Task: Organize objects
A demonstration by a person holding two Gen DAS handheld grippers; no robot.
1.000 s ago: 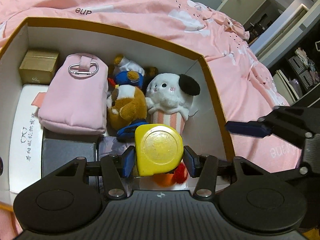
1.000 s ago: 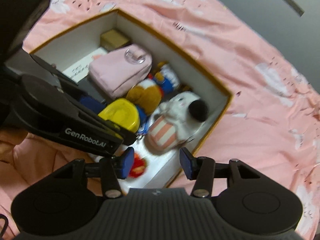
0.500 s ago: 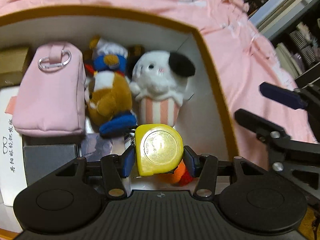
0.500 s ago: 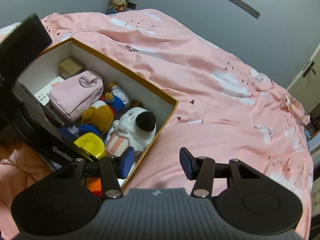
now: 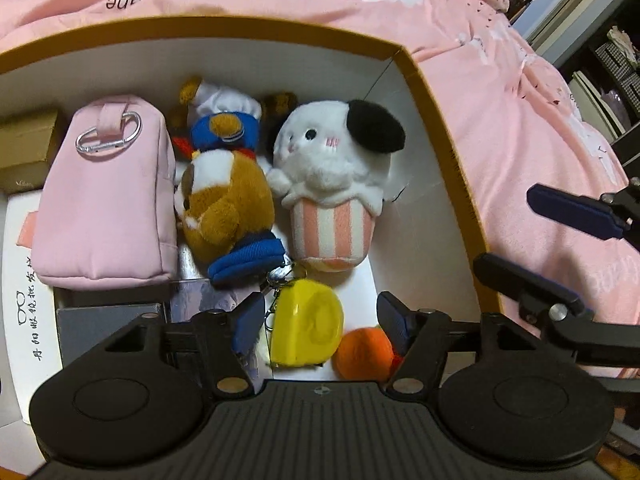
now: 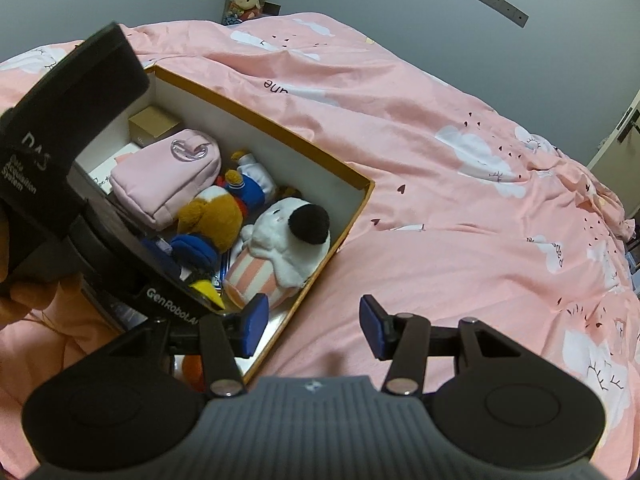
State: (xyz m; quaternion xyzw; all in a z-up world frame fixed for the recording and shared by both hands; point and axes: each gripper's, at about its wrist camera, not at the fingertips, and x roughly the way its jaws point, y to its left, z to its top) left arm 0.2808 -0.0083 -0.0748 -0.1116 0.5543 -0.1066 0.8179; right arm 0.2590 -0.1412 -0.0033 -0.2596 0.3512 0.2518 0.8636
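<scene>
Left gripper (image 5: 320,322) hangs wide open over the box (image 5: 440,128), yellow tape measure (image 5: 306,330) lying free between its fingers (beside the orange ball (image 5: 362,354)); right gripper (image 6: 312,326) open, empty, above the pink bedspread (image 6: 460,200).

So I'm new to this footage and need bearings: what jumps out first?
A white plush in a striped cup sits at the right end of an open box on a pink bed, beside a brown plush and a pink pouch. Just in front, a yellow case lies between the open left gripper fingers.
</scene>
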